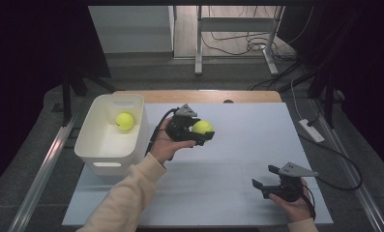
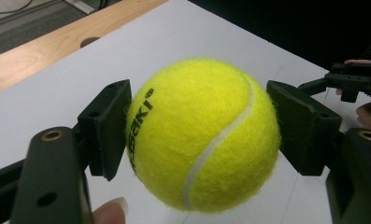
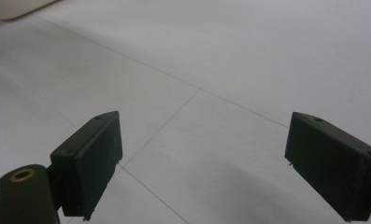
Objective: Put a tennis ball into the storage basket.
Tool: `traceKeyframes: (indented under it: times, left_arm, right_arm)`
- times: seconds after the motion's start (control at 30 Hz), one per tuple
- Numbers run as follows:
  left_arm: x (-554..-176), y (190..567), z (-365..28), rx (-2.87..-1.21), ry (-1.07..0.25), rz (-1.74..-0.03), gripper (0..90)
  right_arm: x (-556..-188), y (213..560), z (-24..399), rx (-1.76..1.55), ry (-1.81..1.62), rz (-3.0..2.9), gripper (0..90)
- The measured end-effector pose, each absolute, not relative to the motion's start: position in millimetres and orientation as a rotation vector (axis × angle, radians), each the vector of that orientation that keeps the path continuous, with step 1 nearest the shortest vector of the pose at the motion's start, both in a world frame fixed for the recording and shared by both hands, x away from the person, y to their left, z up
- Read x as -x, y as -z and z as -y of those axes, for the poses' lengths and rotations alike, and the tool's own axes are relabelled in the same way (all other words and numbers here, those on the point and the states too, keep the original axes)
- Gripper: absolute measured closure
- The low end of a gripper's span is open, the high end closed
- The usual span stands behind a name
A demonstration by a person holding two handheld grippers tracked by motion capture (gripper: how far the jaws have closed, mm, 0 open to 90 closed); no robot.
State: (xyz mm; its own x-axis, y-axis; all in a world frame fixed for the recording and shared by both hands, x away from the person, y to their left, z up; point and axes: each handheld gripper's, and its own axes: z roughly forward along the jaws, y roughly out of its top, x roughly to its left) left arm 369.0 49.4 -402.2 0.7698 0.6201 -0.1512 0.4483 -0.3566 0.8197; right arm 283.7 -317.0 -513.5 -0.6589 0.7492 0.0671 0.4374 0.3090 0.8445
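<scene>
The left claw [image 1: 195,130] grips one tennis ball [image 1: 202,127] between its two jaws, lifted over the desk [image 1: 238,159] just right of the white bin [image 1: 98,145], where a second ball [image 1: 125,121] lies; the bin sits leftward, nearest that hand. The right claw [image 1: 269,180] hangs wide open, empty

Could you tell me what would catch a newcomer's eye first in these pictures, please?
Probably the bright yellow tennis ball clamped in the left gripper, held above the table's middle. A second tennis ball lies in the white bin at the left, while the right gripper waits open near the front right.
</scene>
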Motion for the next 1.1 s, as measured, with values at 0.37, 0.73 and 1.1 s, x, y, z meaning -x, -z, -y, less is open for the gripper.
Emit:
traceKeyframes:
  times: [0.37, 0.73, 1.1]
  left_arm:
    - [-367.0, 396.8, -63.8, -1.982, -0.249, -0.821, 27.0]
    - [-365.2, 392.8, -72.4, -1.965, -0.262, -0.833, 27.0]
    - [-362.7, 385.4, -84.4, -1.954, -0.286, -0.842, 27.0]
  right_arm:
    - [-283.9, 513.2, 317.1, -1.062, -1.281, -2.242, 11.3]
    - [-283.7, 512.8, 316.9, -1.063, -1.281, -2.24, 11.3]
    - [-283.9, 512.6, 316.5, -1.063, -1.282, -2.237, 11.3]
